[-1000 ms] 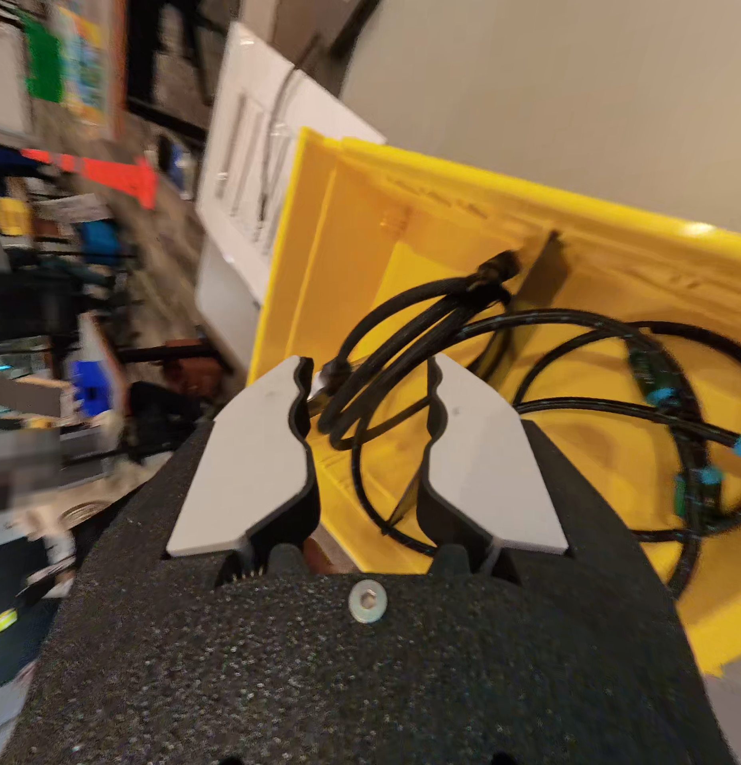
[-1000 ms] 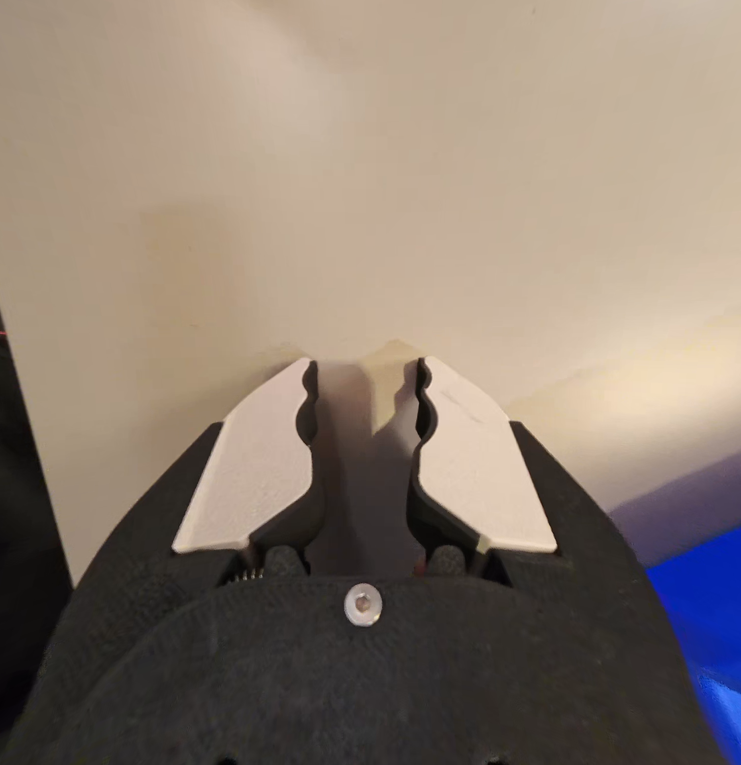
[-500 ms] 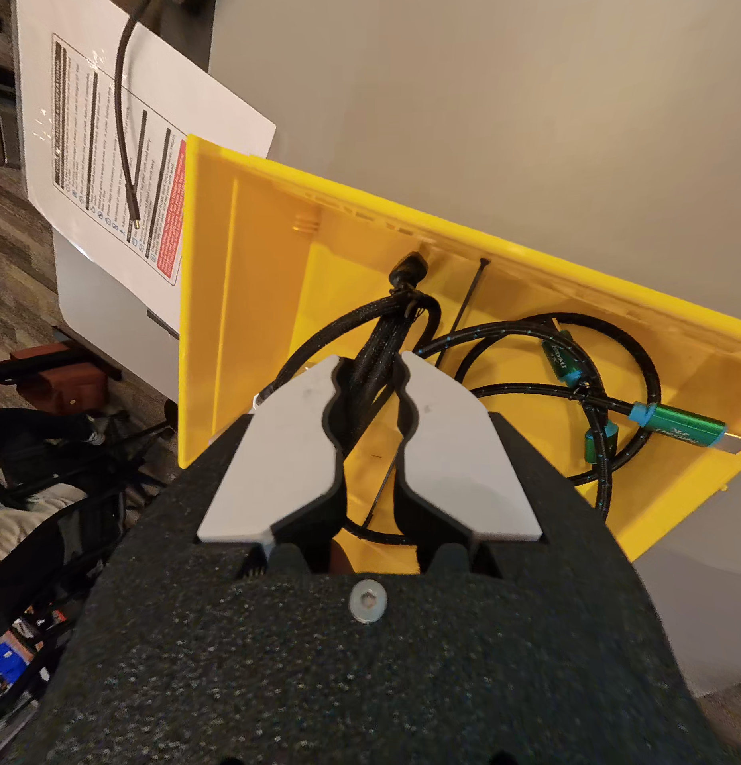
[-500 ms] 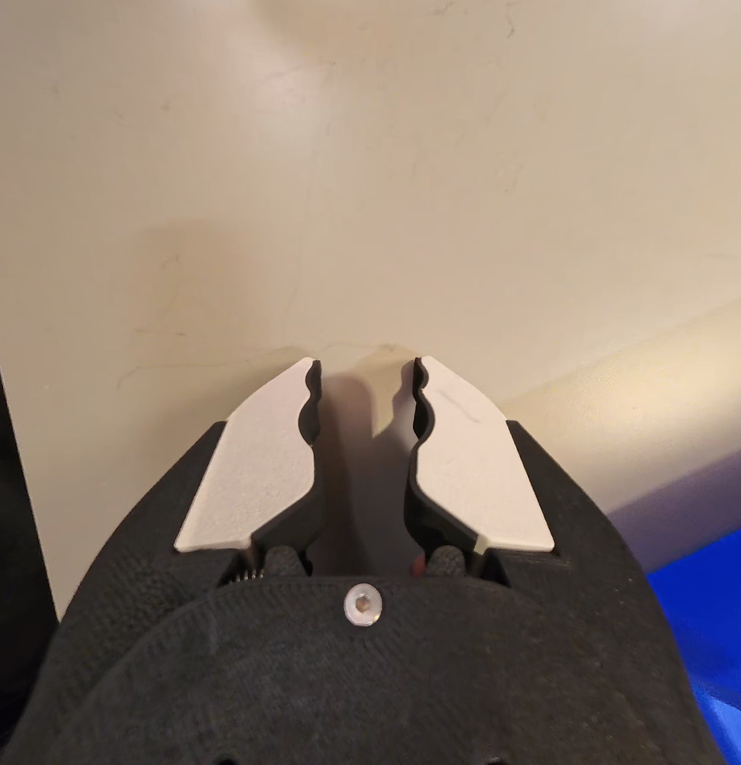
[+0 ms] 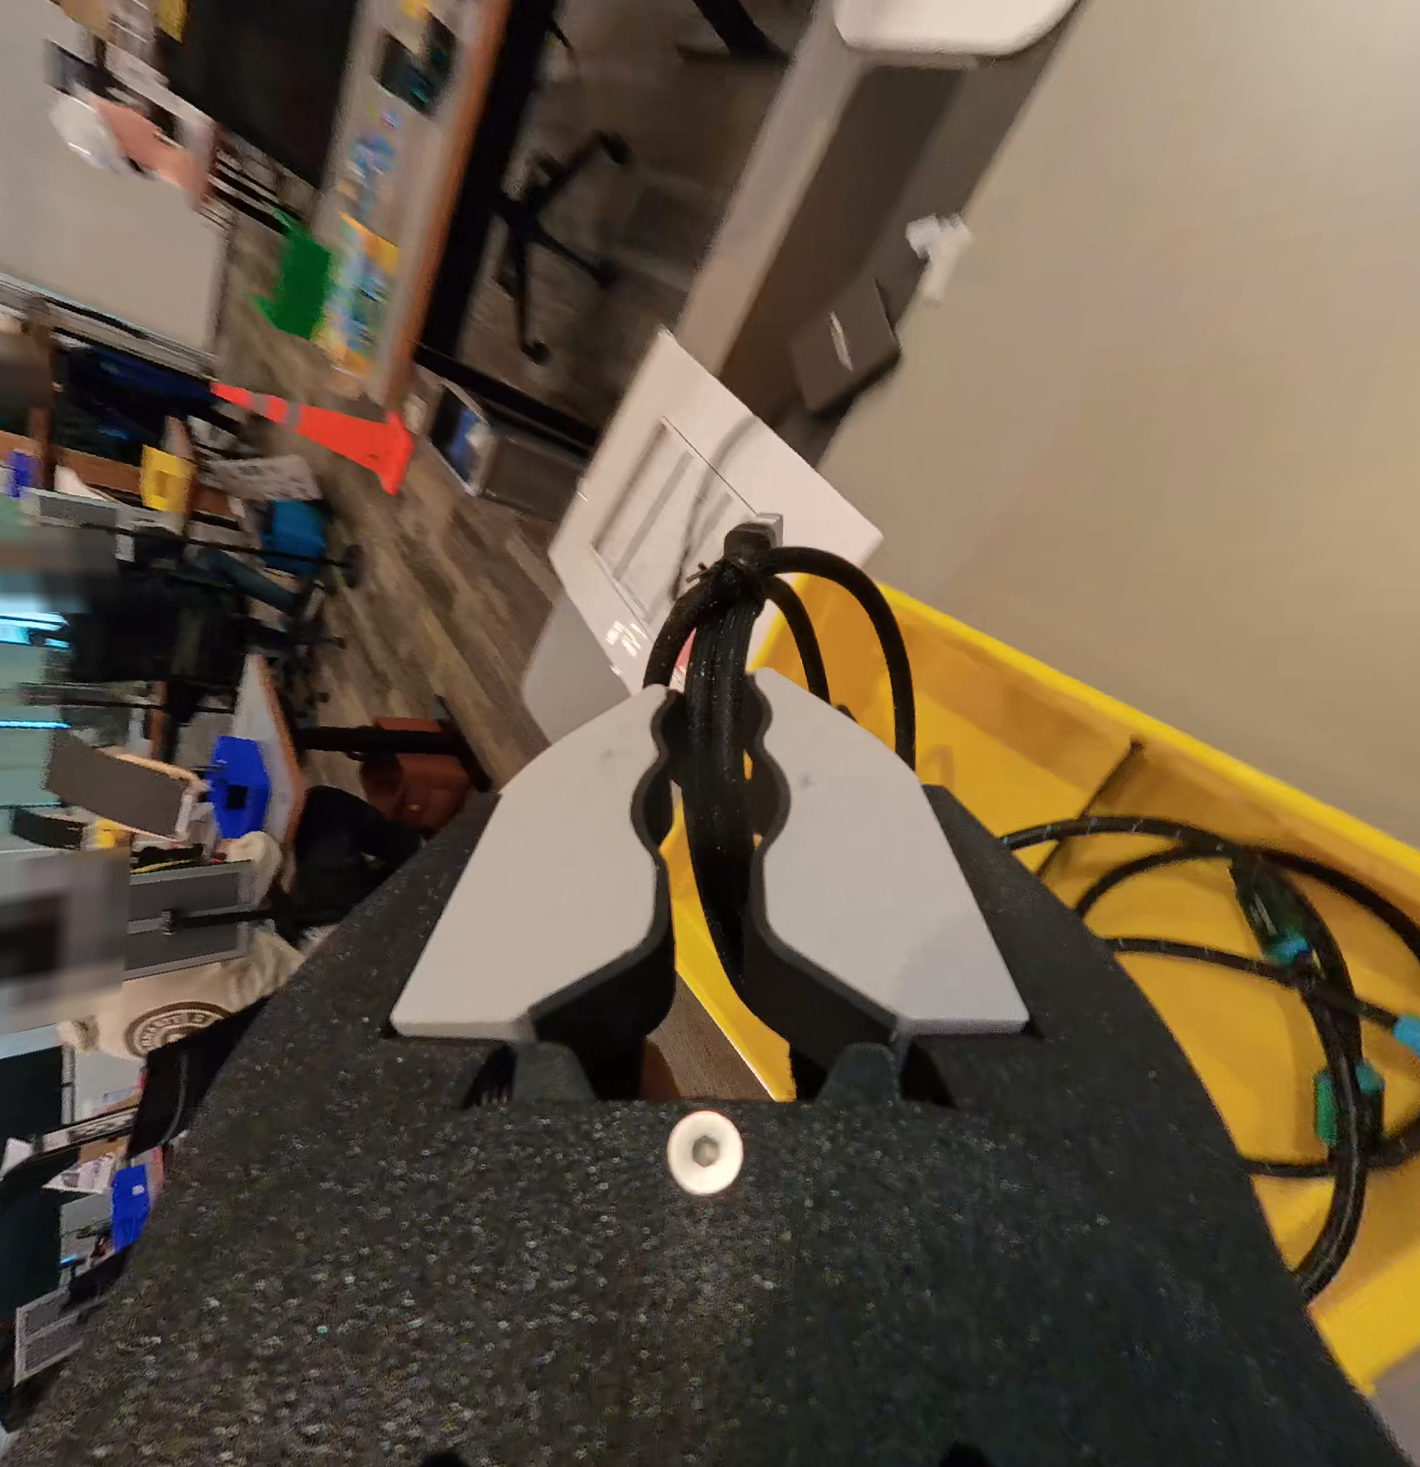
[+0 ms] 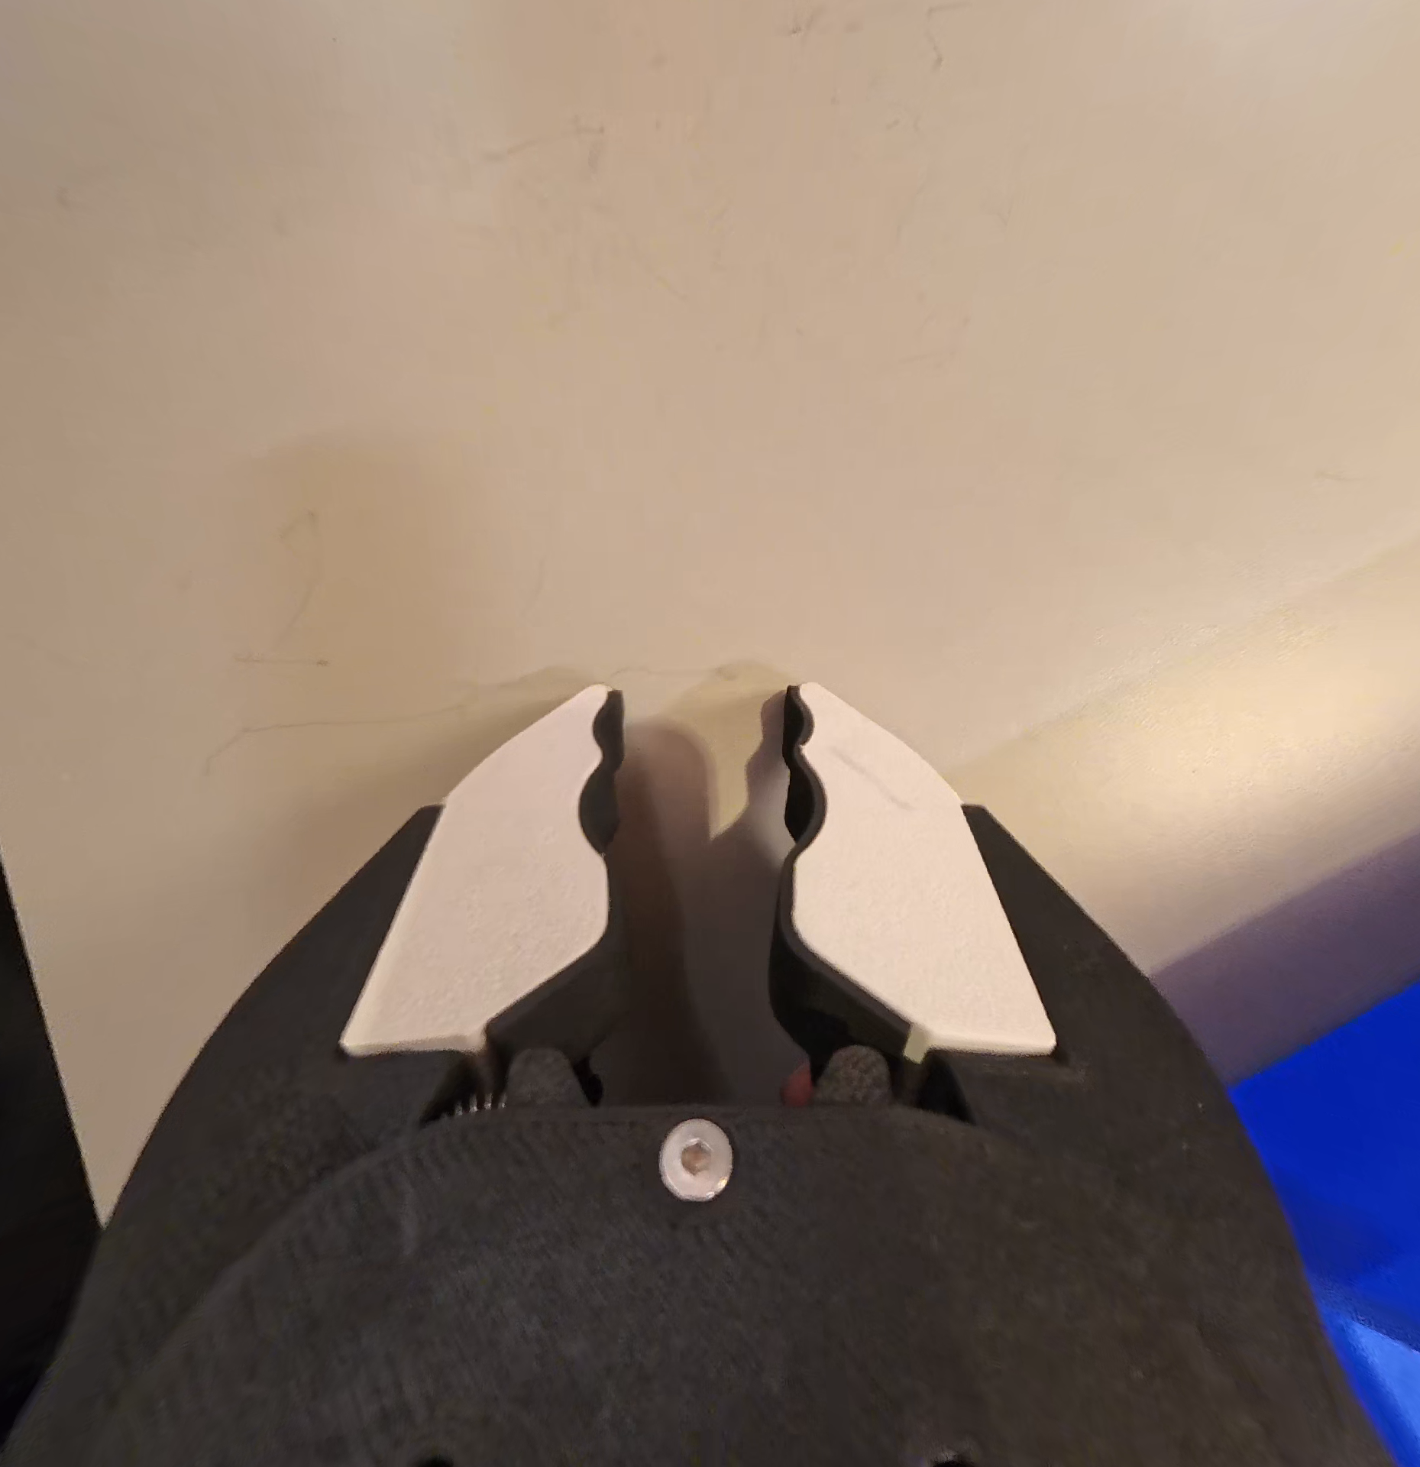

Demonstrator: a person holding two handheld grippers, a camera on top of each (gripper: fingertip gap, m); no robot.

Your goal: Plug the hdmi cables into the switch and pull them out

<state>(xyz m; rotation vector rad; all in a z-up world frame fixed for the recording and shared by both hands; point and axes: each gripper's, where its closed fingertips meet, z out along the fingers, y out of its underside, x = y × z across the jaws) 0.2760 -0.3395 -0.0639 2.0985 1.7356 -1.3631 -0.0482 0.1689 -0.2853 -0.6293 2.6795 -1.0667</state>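
Observation:
In the left wrist view my left gripper (image 5: pixel 710 698) is shut on a coiled black braided HDMI cable (image 5: pixel 718 675), tied into a bundle near its top, and holds it lifted above the left rim of a yellow bin (image 5: pixel 1008 730). A second black cable with green and teal plugs (image 5: pixel 1286 945) lies coiled inside the bin. In the right wrist view my right gripper (image 6: pixel 698 702) is open and empty, its tips close to a plain cream surface (image 6: pixel 690 317). No switch shows in either view.
The yellow bin sits on a grey table top (image 5: pixel 1167 317) by a white printed sheet (image 5: pixel 675 492). Beyond the table edge lies a blurred room with an office chair (image 5: pixel 548 238) and shelves. A blue patch (image 6: pixel 1365 1151) lies at the lower right of the right wrist view. One gripper's finger ends stand about 65 cm off the other's.
My left gripper closed on the bundled black cable and lifted it out of the bin, swinging left. My right gripper stayed open and barely moved.

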